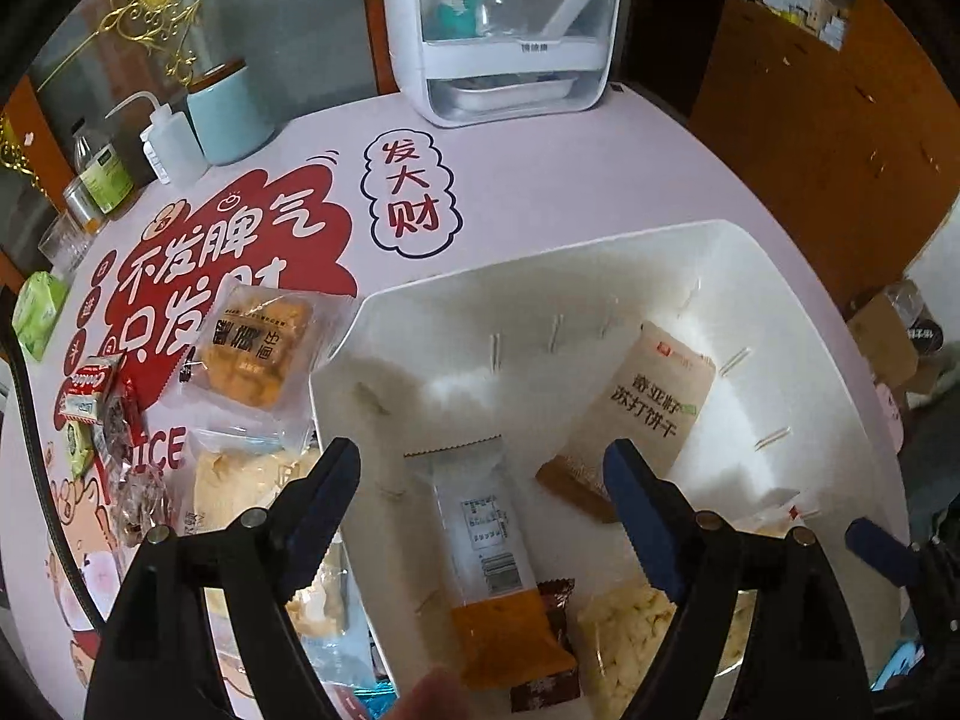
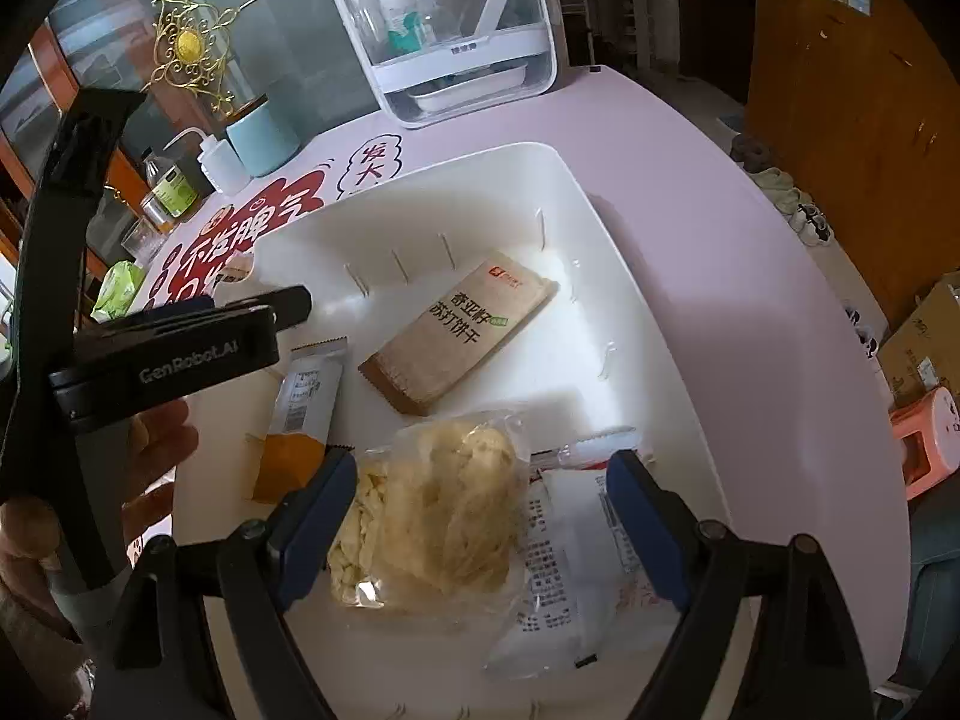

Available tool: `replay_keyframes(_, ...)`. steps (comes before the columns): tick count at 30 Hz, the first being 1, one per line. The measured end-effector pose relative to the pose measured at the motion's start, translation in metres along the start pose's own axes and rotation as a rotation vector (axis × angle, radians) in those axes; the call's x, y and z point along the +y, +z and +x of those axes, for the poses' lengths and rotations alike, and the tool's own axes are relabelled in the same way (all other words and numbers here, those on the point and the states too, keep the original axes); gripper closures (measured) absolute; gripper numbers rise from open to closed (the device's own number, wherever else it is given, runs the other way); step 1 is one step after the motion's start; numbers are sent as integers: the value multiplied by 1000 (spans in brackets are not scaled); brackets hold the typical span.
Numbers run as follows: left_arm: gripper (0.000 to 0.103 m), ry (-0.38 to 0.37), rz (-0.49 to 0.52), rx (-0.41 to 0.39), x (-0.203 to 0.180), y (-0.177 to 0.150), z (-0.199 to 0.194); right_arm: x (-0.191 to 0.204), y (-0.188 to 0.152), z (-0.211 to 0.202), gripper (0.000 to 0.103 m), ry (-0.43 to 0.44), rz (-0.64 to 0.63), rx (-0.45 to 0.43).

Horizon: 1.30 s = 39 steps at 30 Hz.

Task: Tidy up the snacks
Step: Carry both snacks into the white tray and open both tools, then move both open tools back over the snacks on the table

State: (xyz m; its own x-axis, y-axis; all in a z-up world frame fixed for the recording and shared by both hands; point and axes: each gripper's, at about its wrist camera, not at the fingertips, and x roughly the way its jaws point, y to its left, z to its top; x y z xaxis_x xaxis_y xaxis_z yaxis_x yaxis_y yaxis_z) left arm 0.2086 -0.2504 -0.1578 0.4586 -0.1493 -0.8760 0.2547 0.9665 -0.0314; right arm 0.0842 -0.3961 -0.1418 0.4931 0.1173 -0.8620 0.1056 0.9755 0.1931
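Since the white bin [image 2: 606, 228] near the surface's [image 1: 570, 180] right edge collects snacks, soda-cracker pack [image 2: 462, 330], shredded-snack bag [image 2: 456, 510] and orange-ended bar [image 1: 486, 564] lie inside; both left tongs [image 1: 486, 492] and right tongs [image 2: 480, 510] hover wide, empty.

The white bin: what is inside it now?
Inside the white bin lie a soda cracker pack, an orange-ended bar, a clear bag of pale snacks and a white printed packet. Anything beneath them is covered.
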Motion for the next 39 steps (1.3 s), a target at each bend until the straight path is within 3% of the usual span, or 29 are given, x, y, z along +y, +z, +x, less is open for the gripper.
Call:
replay_keyframes(5, 21, 63, 53, -49, -7, 1, -7, 6, -3, 0, 17, 6, -12, 3)
replay_keyframes(19, 21, -20, -10, -76, -8, 2, -5, 30, -13, -20, 17, -17, -37, -32)
replay_keyframes(27, 21, 9, 92, -110, -20, -9, -39, 56, -18, -49, 17, -31, -50, -80)
replay_keyframes(34, 21, -32, 75, -141, 20, -24, -100, 105, -16, -79, 17, -30, -71, -140)
replay_keyframes(39, 20, -3, 38, -174, 79, -38, -145, 151, -15, -82, 17, -13, -110, -149)
